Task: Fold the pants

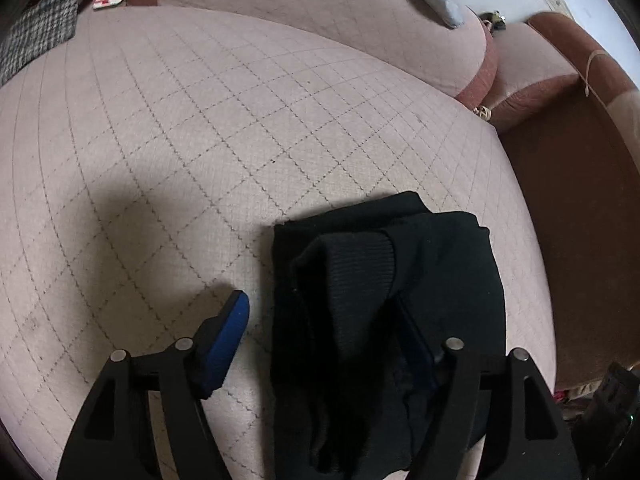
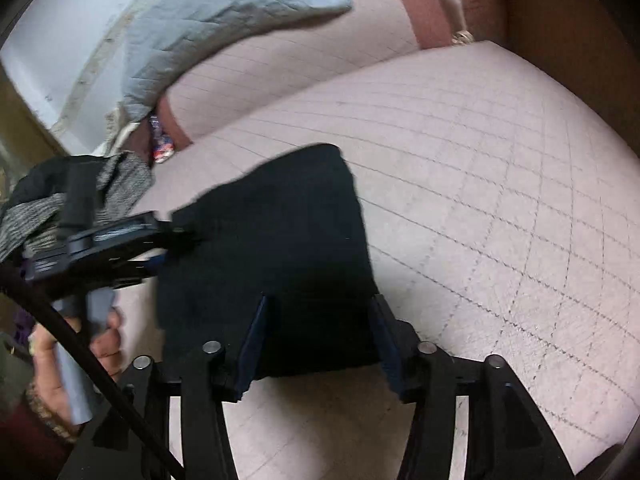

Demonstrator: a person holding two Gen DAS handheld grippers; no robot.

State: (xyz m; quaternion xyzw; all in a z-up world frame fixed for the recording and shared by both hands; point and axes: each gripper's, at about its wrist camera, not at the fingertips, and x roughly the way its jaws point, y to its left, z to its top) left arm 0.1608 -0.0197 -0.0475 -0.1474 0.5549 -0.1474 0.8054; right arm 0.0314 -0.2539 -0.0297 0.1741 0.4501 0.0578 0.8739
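The black pants (image 1: 384, 304) lie folded into a compact bundle on the pink quilted sofa seat (image 1: 200, 128). A ribbed cuff lies on top of the bundle. My left gripper (image 1: 328, 320) is open, its fingers straddling the bundle; the left blue pad (image 1: 228, 336) shows and the right finger is partly hidden by cloth. In the right wrist view the pants (image 2: 272, 248) are a flat black rectangle. My right gripper (image 2: 320, 340) is open with its blue-padded fingers at the near edge of the pants. The left gripper (image 2: 160, 240) also shows there, reaching in from the left.
A sofa backrest cushion (image 1: 320, 12) rises behind the seat. A grey quilted cloth (image 2: 208, 20) lies on the backrest. A checked grey garment (image 1: 40, 36) sits at the seat's far left. The brown armrest (image 1: 580, 184) borders the seat on the right.
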